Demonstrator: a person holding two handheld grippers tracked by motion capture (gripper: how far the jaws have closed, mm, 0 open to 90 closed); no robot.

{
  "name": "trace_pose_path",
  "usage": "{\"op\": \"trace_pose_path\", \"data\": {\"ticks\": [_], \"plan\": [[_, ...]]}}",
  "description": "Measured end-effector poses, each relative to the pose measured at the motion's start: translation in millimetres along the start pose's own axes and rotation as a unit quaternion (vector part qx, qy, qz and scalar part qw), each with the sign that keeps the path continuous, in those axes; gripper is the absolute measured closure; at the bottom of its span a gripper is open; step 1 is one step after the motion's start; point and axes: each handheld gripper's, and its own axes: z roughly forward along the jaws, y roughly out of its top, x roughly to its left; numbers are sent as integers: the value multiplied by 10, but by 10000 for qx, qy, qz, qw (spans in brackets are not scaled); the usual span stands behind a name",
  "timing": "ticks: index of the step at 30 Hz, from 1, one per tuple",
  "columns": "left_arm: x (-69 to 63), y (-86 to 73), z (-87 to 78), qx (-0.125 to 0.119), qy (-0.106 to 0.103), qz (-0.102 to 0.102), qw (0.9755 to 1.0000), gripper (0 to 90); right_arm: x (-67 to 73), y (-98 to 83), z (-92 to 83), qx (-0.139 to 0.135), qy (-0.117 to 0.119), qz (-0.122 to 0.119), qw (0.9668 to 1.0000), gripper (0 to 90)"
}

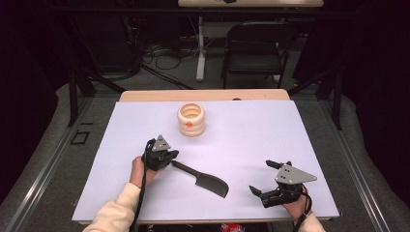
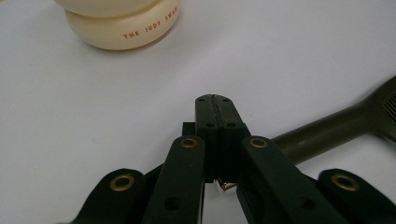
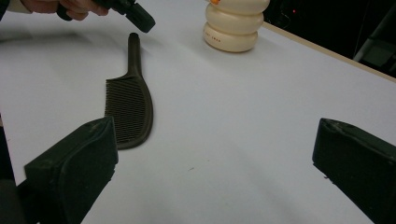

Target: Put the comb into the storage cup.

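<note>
A dark comb (image 1: 205, 180) lies flat on the white table (image 1: 270, 130), handle toward the left hand. My left gripper (image 1: 172, 155) hovers at the handle's end with its jaws pressed together and nothing between them. In the left gripper view, that gripper (image 2: 215, 100) is shut, with the comb's handle (image 2: 327, 133) passing beside it on the right. My right gripper (image 1: 260, 176) rests near the front right edge, jaws wide apart and empty. Its own view shows the gripper (image 3: 215, 154) facing the comb (image 3: 130, 109) and the other hand's gripper (image 3: 138, 17).
A cream ringed pot (image 1: 191, 119) with an orange mark stands at the back middle of the table; it is also seen as the pot (image 2: 119, 25) and the pot (image 3: 232, 25). Beyond the table are a black chair (image 1: 256, 43) and floor cables.
</note>
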Motion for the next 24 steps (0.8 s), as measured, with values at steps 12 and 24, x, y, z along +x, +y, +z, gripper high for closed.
{"op": "trace_pose_path", "data": {"ticks": [12,24], "plan": [[-18,-15,0,218,-64,158,9996,900,2,-2,4,12,17,-18,10000,0],[-36,-24,-14,309,-161,147,9993,900,2,-2,5,29,21,-21,10000,0]]}}
